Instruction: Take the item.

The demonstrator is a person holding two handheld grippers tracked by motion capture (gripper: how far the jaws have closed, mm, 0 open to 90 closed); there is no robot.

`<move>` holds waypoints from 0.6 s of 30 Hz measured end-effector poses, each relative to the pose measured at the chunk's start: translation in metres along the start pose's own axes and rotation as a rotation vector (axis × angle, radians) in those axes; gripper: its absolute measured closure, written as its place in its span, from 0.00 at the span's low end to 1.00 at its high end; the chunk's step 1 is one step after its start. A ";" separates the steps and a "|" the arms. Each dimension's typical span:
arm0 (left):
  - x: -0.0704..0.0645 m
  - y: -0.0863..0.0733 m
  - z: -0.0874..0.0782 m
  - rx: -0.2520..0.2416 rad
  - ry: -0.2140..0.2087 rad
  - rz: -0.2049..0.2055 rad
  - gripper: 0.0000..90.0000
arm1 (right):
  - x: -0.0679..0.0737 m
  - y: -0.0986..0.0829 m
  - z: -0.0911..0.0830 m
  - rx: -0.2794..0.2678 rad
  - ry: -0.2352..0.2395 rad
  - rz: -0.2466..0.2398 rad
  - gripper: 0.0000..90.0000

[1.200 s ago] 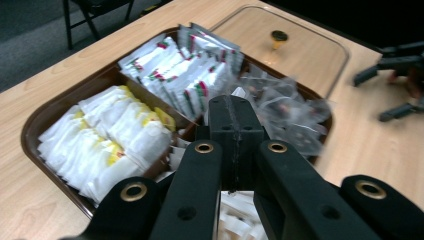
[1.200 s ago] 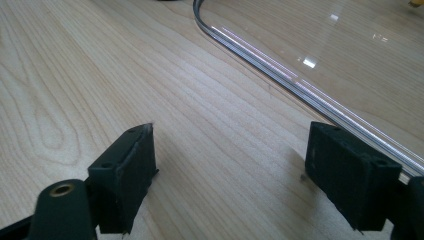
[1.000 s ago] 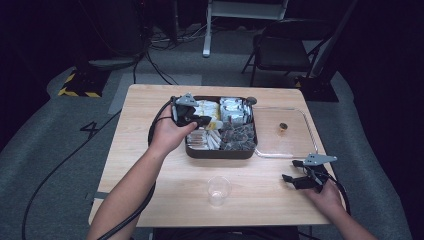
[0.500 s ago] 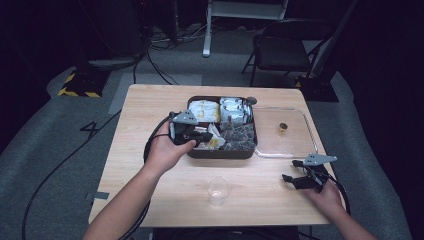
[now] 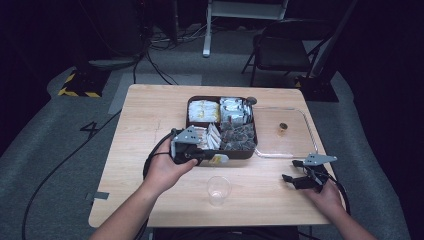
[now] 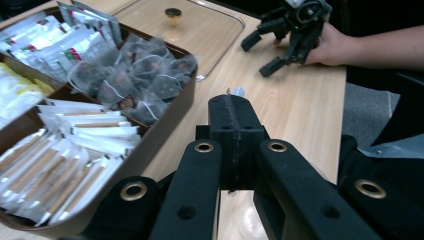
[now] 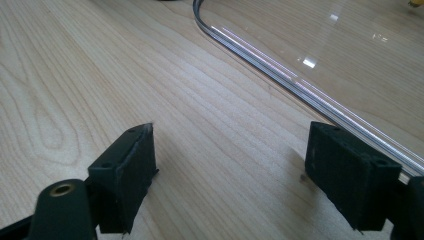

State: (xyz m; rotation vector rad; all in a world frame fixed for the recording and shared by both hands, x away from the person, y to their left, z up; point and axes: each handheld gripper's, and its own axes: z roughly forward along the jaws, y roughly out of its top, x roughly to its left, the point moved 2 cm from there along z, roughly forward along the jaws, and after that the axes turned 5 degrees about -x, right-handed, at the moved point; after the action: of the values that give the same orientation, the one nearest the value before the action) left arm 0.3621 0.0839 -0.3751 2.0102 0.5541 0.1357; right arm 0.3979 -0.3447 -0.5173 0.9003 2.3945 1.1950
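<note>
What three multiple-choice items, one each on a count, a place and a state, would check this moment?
1. How many compartments has the dark brown rectangular tray?
A. two
B. four
C. six

2. Where does the clear plastic cup stand?
A. inside the tray
B. on the light wooden table, on the person's side of the tray
C. on the floor

3. How is the right gripper?
A. open, holding nothing
B. shut on the cup
C. shut on the tray's rim

Key:
1 B: the high view shows dividers splitting the tray into four sections.
2 B: the cup stands on bare wood between the two hands.
3 A: the right gripper view shows its jaws wide apart with bare wood between them.
</note>
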 end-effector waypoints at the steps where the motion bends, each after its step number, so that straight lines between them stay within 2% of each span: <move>1: -0.002 -0.001 0.000 -0.004 -0.001 -0.002 1.00 | 0.000 0.000 0.000 0.000 0.000 0.000 0.23; 11: -0.021 -0.016 0.002 0.029 -0.024 0.010 1.00 | 0.000 0.000 0.000 0.000 0.000 0.000 0.23; 18: -0.031 -0.021 0.000 0.036 -0.037 0.020 1.00 | 0.000 0.000 0.000 0.000 0.000 0.000 0.23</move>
State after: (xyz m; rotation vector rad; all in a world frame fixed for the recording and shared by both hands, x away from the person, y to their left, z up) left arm 0.3278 0.0789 -0.3888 2.0493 0.5167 0.1014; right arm 0.3979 -0.3447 -0.5173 0.9004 2.3944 1.1950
